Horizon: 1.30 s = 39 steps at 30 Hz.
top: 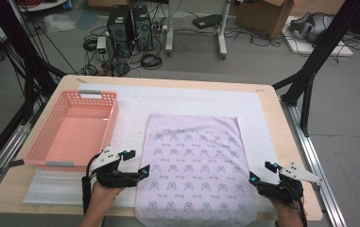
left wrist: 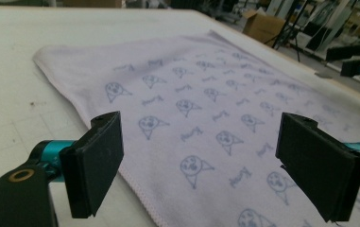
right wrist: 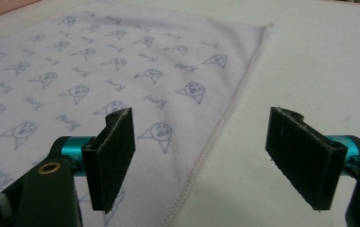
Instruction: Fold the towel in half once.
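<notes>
cloth: soft printed rectangle, flat, stitched hem | left gripper: at its left edge, jaws spread (nothing between) | right gripper: right edge, spread | basket: pink lattice plastic, left of cloth

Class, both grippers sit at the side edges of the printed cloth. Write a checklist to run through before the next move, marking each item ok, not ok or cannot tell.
1. Left gripper open, nothing between its fingers: ok.
2. Right gripper open, nothing held: ok.
3. Cloth lies spread flat on the white mat: ok.
4. Each gripper is lined up with its side edge of the cloth: ok.
5. Pink basket stands apart from the cloth: ok.
6. Cloth's near edge fully on the table: cannot tell.
</notes>
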Each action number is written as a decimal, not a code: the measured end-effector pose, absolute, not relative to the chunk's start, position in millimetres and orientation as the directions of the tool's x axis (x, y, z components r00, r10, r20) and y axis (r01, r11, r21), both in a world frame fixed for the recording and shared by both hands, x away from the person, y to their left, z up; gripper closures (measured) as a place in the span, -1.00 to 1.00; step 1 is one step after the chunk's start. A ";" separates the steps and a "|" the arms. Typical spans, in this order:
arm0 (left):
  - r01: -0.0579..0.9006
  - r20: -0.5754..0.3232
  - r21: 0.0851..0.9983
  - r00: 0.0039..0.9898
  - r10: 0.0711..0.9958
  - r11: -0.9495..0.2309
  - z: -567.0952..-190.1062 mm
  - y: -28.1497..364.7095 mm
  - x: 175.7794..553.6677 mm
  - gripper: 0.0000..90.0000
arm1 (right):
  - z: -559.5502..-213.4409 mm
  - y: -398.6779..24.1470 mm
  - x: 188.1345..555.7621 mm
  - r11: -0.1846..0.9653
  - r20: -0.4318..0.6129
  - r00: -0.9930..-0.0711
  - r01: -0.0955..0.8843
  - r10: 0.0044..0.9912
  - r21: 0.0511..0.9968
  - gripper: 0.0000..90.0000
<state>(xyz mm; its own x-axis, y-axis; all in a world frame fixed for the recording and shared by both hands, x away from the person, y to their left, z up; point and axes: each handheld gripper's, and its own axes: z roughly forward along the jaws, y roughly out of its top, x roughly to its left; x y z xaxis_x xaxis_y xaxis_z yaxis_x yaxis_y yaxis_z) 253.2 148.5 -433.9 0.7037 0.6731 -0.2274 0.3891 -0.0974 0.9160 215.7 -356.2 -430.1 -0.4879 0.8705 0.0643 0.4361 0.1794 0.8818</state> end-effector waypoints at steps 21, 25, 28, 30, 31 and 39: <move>0.483 -0.242 0.866 0.631 0.738 -0.128 -427.5 126.8 310.9 -0.59 | -426.8 -359.5 248.8 0.205 0.071 -0.473 0.508 0.878 0.837 -0.60; 0.499 -0.230 0.854 0.616 0.753 -0.147 -426.2 124.5 327.6 -0.51 | -420.3 -353.6 272.1 0.249 0.067 -0.507 0.530 0.859 0.810 -0.60; 0.516 -0.222 0.844 0.580 0.784 -0.143 -428.4 123.6 338.0 -0.50 | -418.6 -347.0 290.8 0.257 0.069 -0.503 0.550 0.862 0.794 -0.60; 0.539 -0.221 0.829 0.565 0.795 -0.153 -431.5 123.4 343.7 -0.49 | -419.1 -341.7 302.4 0.265 0.071 -0.509 0.556 0.858 0.788 -0.60; 0.541 -0.213 0.826 0.560 0.801 -0.158 -432.9 122.6 346.0 -0.49 | -420.0 -339.0 307.6 0.266 0.076 -0.509 0.565 0.858 0.781 -0.60; 0.592 -0.201 0.789 0.497 0.844 -0.161 -442.7 117.2 364.2 -0.36 | -435.0 -339.3 342.3 0.233 0.119 -0.465 0.630 0.877 0.741 -0.55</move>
<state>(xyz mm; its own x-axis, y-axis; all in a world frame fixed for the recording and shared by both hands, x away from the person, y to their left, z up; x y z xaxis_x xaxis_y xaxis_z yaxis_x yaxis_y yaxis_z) 364.2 117.2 -442.7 0.4970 0.8442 -0.2005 0.5924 -0.1613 0.7894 342.3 -339.3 -435.0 -0.4649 0.8773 0.1194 0.6300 0.2331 0.7408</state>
